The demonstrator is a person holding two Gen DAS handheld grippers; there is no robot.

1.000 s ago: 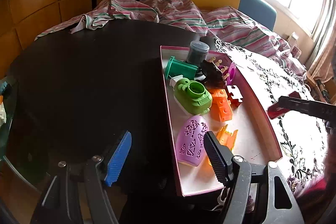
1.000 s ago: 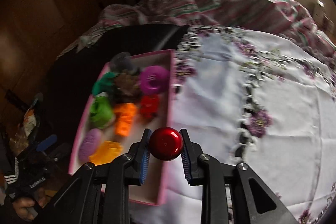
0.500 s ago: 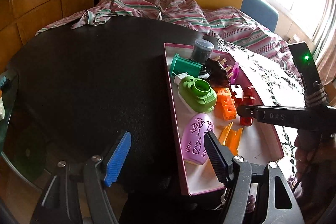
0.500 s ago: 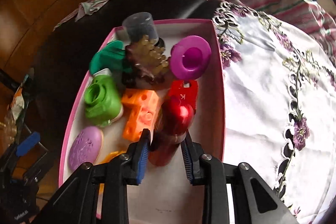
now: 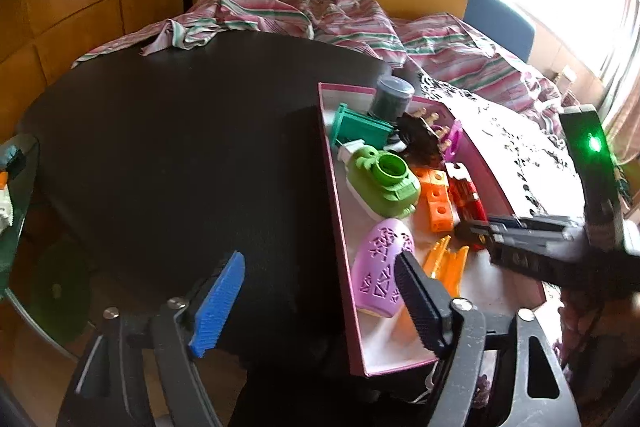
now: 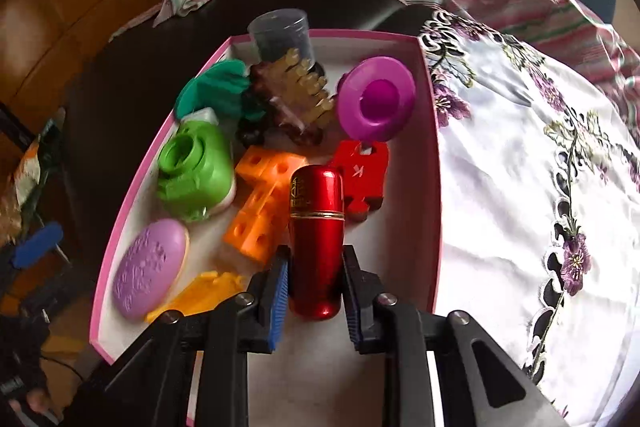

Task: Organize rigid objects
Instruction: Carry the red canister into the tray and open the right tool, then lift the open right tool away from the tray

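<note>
A glossy red cylinder (image 6: 316, 227) sits between the pads of my right gripper (image 6: 315, 259), whose jaws are closing on it, low inside the pink box (image 6: 436, 187). It points away from me, between the orange block (image 6: 260, 211) and the red puzzle piece (image 6: 364, 175). The left wrist view shows the same red cylinder (image 5: 466, 197) and the right gripper (image 5: 476, 231) reaching in from the right. My left gripper (image 5: 320, 259) hovers at the box's near left wall (image 5: 334, 207), jaws opening, nothing gripped between them.
The box also holds a green camera toy (image 6: 194, 175), a purple oval (image 6: 150, 269), a purple disc (image 6: 376, 103), a grey cup (image 6: 280, 31) and a yellow piece (image 6: 200, 291). A white floral cloth (image 6: 520, 187) lies right of it, the dark table (image 5: 180, 147) to its left.
My right gripper has come down from over the box's edge into the box, carrying the red cylinder, which now points away from me. The left gripper stayed put, its jaws slightly wider.
</note>
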